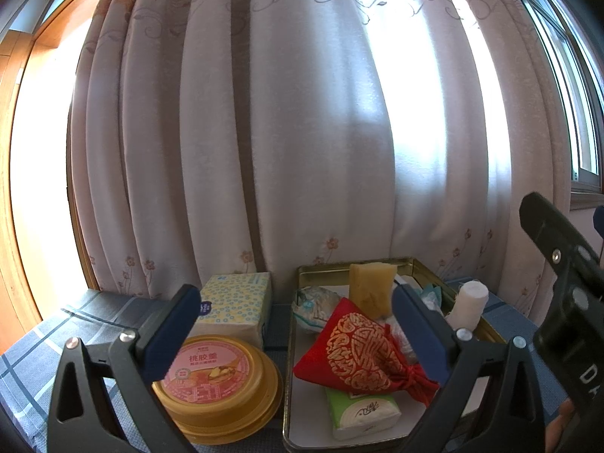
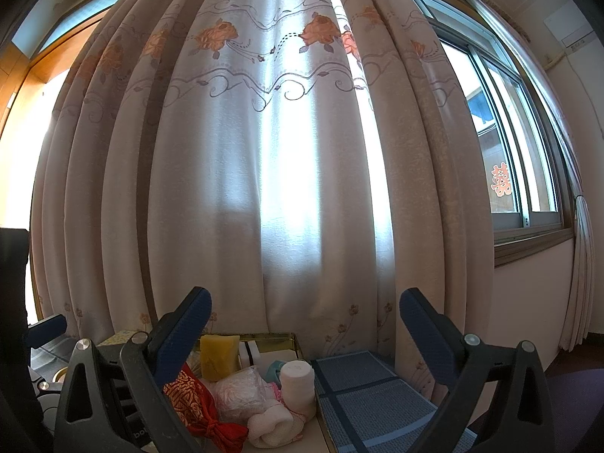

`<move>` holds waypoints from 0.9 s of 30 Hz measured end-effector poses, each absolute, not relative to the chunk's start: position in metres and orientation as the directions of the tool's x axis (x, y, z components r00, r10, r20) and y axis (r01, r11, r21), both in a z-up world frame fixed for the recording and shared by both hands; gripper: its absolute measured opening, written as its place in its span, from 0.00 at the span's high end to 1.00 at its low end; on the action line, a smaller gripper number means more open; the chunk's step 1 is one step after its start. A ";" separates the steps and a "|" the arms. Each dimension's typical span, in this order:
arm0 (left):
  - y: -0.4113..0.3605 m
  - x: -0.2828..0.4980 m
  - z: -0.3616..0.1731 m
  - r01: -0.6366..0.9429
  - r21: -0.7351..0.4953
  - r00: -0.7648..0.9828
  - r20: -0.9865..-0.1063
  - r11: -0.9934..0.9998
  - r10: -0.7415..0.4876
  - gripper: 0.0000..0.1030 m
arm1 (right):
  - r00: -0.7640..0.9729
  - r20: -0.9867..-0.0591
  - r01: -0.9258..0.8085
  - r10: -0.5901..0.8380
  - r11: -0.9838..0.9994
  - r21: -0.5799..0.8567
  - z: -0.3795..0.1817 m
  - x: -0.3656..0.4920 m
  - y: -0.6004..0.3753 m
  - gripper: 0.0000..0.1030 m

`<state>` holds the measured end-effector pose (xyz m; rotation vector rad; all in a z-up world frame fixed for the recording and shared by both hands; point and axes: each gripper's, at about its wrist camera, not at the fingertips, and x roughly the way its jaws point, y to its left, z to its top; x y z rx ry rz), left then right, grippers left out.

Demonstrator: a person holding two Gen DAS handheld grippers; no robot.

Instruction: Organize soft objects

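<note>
A gold metal tray (image 1: 290, 339) holds soft things: a red pouch with gold print (image 1: 362, 355), a yellow sponge (image 1: 372, 287), a green tissue pack (image 1: 362, 411), a wrapped mask (image 1: 315, 307) and a white gauze roll (image 1: 470, 304) at its right rim. My left gripper (image 1: 296, 309) is open and empty, held above the tray's left side. My right gripper (image 2: 305, 321) is open and empty, above the tray's right edge; the red pouch (image 2: 192, 396), the sponge (image 2: 219, 355), the gauze roll (image 2: 298, 381), a clear plastic bag (image 2: 241, 392) and pink socks (image 2: 275, 422) lie below it.
A yellow dotted tissue box (image 1: 234, 305) and a gold round tub with a pink lid (image 1: 219, 381) stand left of the tray on the blue checked cloth (image 2: 362, 396). A flowered curtain (image 1: 302, 132) hangs close behind. A window (image 2: 509, 143) is at the right.
</note>
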<state>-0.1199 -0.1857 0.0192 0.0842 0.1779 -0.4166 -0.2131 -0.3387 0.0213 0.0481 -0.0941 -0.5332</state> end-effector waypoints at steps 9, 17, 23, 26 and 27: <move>-0.185 -0.120 0.019 0.406 0.047 0.901 -0.188 0.913 -0.391 0.00 | 0.857 0.078 0.505 -0.509 0.861 0.070 0.021 -0.213 -0.339 0.01; -0.185 -0.120 0.019 0.405 0.047 0.901 -0.189 0.913 -0.390 0.00 | 0.857 0.079 0.504 -0.509 0.861 0.070 0.021 -0.213 -0.339 0.01; -0.186 -0.120 0.020 0.406 0.050 0.901 -0.188 0.913 -0.390 0.00 | 0.858 0.078 0.504 -0.508 0.861 0.069 0.021 -0.213 -0.339 0.01; -0.186 -0.121 0.020 0.411 0.053 0.899 -0.186 0.910 -0.395 0.00 | 0.858 0.079 0.504 -0.508 0.861 0.070 0.021 -0.213 -0.339 0.01; -0.186 -0.121 0.020 0.412 0.054 0.899 -0.186 0.909 -0.397 0.00 | 0.857 0.079 0.504 -0.508 0.861 0.070 0.021 -0.213 -0.339 0.01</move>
